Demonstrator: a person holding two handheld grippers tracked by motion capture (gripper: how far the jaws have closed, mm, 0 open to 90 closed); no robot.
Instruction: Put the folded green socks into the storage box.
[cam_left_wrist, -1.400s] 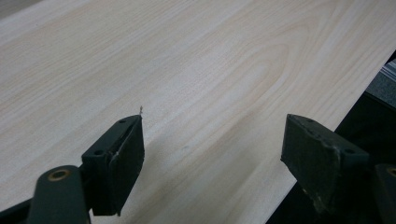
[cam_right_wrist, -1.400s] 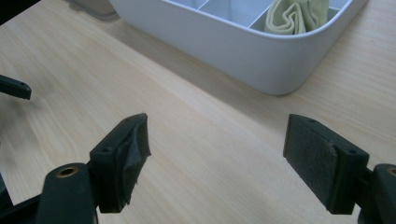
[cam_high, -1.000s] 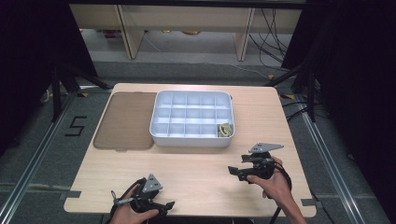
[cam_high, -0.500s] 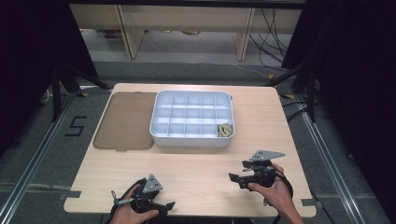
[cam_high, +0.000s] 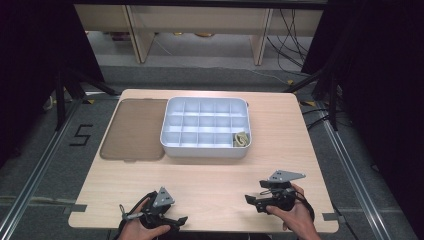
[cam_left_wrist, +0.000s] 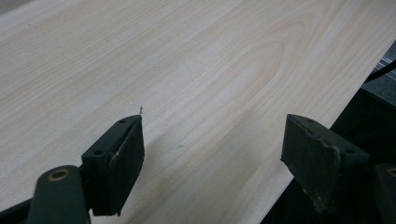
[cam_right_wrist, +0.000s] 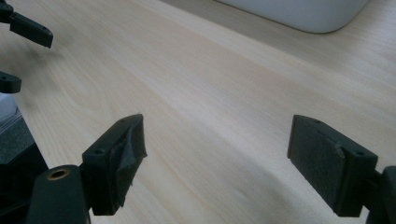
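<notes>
Right gripper (cam_high: 252, 201) lower toward the near edge, both jaw pairs wide and empty; compartment tray's (cam_high: 172, 142) small item (cam_high: 241, 139) in the high view.

Brown lid (cam_high: 135, 129) flat on table (cam_high: 210, 185) (just beside white compartment box (cam_high: 205, 125)).

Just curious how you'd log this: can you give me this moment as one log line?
left tongs: open, empty, near table edge | right tongs: open, empty | divided tray: one small item in near-right compartment | lid: left of tray
</notes>
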